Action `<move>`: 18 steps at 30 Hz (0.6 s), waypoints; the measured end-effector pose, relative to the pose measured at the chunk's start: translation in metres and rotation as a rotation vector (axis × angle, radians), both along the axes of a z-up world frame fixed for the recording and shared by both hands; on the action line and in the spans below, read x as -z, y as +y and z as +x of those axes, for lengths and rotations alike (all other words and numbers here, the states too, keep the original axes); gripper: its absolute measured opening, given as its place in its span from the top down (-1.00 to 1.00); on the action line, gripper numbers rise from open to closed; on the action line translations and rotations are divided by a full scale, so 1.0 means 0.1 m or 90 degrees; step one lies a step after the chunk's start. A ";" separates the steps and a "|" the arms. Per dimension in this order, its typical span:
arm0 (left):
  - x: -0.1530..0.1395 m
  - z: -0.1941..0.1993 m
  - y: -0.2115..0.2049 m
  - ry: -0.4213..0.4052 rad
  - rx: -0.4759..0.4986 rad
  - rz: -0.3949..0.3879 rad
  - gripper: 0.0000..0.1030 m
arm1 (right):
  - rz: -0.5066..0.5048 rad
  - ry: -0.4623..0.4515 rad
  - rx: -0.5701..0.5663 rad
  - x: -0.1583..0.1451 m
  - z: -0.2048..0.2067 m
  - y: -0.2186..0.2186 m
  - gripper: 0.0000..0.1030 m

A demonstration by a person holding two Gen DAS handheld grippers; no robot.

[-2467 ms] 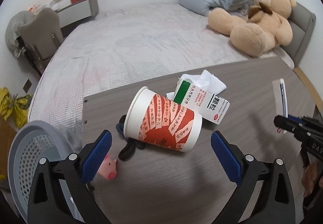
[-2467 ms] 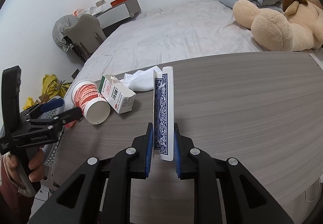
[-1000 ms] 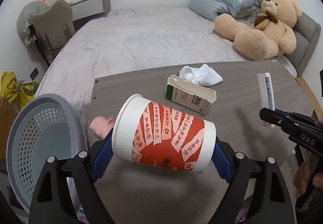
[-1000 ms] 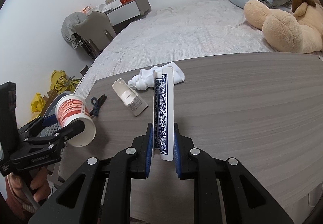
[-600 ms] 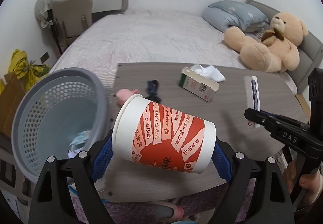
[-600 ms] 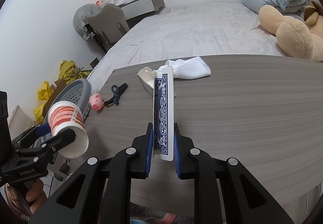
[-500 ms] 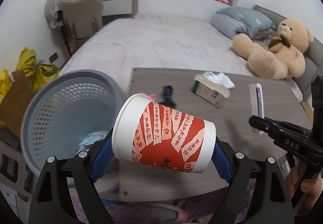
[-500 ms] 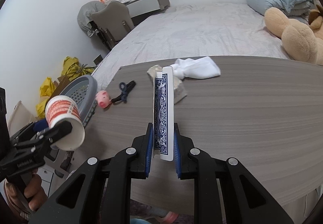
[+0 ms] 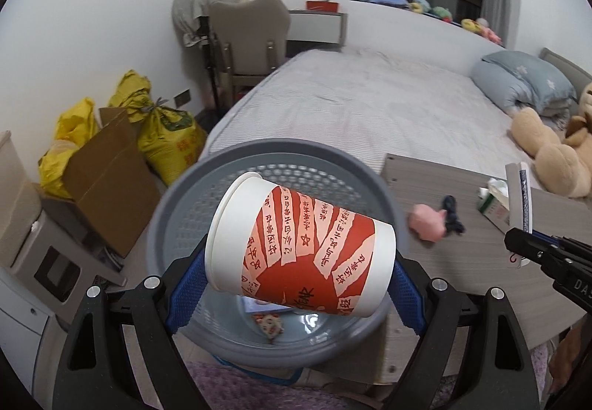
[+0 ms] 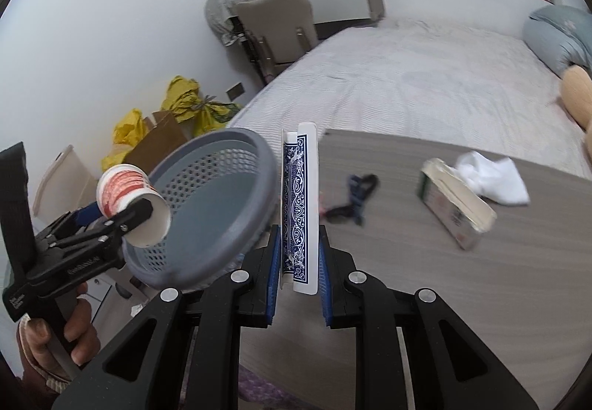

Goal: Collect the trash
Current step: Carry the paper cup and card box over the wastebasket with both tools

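My left gripper (image 9: 296,269) is shut on a red and white paper cup (image 9: 299,247) and holds it on its side over the grey mesh trash basket (image 9: 192,195). The same cup (image 10: 129,202) and basket (image 10: 229,225) show in the right wrist view. My right gripper (image 10: 298,258) is shut on a blue-backed card pack (image 10: 299,210), held upright above the table's left end. A torn carton (image 10: 455,214) and a white tissue (image 10: 492,180) lie on the grey wooden table (image 10: 444,280).
A pink pig toy (image 9: 425,225) and a dark hair tie (image 10: 355,199) lie near the table's left edge. Scraps lie in the basket bottom (image 9: 270,325). Cardboard (image 9: 107,180), yellow bags (image 9: 166,128), a chair (image 9: 248,36) and a bed (image 9: 370,106) stand beyond.
My left gripper has carried the cup leftwards off the table to above the basket. My right gripper has also shifted left with the card pack still in it.
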State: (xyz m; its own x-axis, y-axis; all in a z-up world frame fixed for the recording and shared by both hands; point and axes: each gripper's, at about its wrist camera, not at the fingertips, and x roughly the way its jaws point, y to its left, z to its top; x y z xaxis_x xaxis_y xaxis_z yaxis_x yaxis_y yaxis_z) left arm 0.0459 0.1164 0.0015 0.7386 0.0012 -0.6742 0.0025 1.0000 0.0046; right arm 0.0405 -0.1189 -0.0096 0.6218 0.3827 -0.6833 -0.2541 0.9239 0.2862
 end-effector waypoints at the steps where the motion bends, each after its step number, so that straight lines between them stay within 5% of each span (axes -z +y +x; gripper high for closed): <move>1: 0.00 0.02 0.04 0.000 -0.007 0.004 -0.62 | 0.007 -0.001 -0.011 -0.03 0.06 0.08 0.65; 18: 0.18 0.34 0.48 0.021 -0.090 0.029 -0.62 | 0.005 0.024 -0.133 0.03 0.66 1.08 0.64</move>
State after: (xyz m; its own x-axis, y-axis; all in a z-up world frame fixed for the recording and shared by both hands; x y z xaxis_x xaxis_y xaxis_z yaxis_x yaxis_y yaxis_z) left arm 0.0801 0.1647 -0.0164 0.7067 0.1353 -0.6945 -0.1382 0.9890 0.0520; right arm 0.1068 -0.0111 -0.0123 0.5023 0.5054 -0.7016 -0.4284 0.8503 0.3058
